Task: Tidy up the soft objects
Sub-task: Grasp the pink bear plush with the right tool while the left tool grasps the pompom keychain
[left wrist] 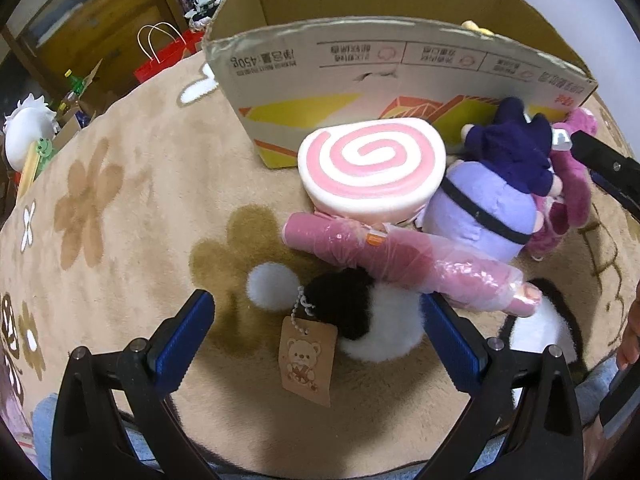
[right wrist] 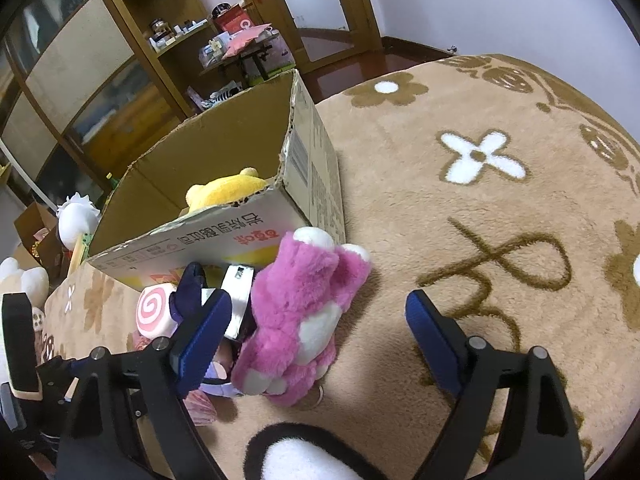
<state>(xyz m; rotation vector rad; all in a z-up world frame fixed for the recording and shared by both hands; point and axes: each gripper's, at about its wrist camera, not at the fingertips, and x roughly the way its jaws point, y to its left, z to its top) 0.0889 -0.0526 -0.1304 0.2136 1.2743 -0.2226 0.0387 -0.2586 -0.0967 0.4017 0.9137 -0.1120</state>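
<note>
Left gripper (left wrist: 318, 320) hung spread over a black-and-white plush (left wrist: 372, 320) on the flowered rug (left wrist: 120, 208), gripping nothing.

Beyond it I saw a wrapped pink roll (left wrist: 404, 260), a swirl cushion (left wrist: 372, 168) and a purple doll (left wrist: 492, 200) before the cardboard box (left wrist: 360, 76). From my right wrist, right gripper (right wrist: 318, 326) stood spread and empty beside a pink bear (right wrist: 304, 312); a yellow plush (right wrist: 226, 192) sat in the box.

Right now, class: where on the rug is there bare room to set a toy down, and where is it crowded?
Bare rug lies left of the swirl cushion and box, and rug right of the pink bear is free too. In front of the box it is crowded: cushion, purple doll, wrapped roll and bear touch.
</note>
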